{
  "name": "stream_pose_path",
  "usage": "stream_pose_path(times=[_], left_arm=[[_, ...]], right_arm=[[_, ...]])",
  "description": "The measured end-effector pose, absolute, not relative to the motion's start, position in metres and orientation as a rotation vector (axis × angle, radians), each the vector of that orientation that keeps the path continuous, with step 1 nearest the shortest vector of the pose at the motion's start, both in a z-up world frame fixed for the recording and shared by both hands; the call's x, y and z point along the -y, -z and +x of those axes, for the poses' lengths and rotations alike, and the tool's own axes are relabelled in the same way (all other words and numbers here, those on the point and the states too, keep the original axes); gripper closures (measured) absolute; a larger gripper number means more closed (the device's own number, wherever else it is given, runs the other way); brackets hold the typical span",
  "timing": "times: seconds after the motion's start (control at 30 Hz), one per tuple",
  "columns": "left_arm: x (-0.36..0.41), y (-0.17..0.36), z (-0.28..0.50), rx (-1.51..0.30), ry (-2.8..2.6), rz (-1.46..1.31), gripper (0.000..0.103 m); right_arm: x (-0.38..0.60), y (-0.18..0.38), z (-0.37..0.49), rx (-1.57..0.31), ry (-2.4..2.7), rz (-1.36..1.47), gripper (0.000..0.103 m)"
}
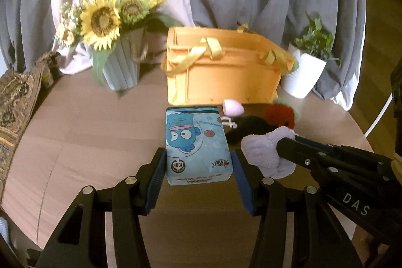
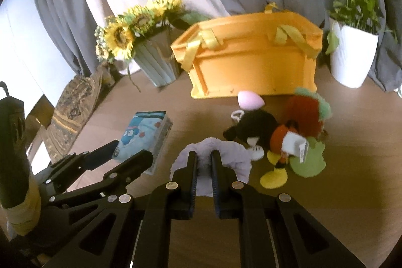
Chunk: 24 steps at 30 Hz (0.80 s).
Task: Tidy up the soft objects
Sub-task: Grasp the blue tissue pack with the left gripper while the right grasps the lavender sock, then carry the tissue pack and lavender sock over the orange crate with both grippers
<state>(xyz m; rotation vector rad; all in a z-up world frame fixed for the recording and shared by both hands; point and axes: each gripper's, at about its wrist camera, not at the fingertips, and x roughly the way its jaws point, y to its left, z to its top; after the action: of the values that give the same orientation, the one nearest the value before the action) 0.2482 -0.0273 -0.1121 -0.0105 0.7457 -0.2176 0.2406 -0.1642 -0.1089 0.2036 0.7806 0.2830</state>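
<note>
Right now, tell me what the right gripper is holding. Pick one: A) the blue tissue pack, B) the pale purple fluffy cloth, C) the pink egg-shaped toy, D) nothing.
B: in the right wrist view the right gripper has its jaws pinched shut on the pale purple fluffy cloth, while the blue tissue pack sits between the left gripper's fingers.

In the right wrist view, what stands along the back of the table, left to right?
Sunflower vase → orange basket → white plant pot.
</note>
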Motion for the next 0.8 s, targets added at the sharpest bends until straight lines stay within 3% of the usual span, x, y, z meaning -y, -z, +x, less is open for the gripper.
stream_pose_path(times=[0.8], left_arm=[[0.032, 0.041, 0.263, -0.529, 0.231, -0.034, 0.051]], right_arm=[[0.173, 0.037, 0.247, -0.544, -0.241, 0.162, 0.092]])
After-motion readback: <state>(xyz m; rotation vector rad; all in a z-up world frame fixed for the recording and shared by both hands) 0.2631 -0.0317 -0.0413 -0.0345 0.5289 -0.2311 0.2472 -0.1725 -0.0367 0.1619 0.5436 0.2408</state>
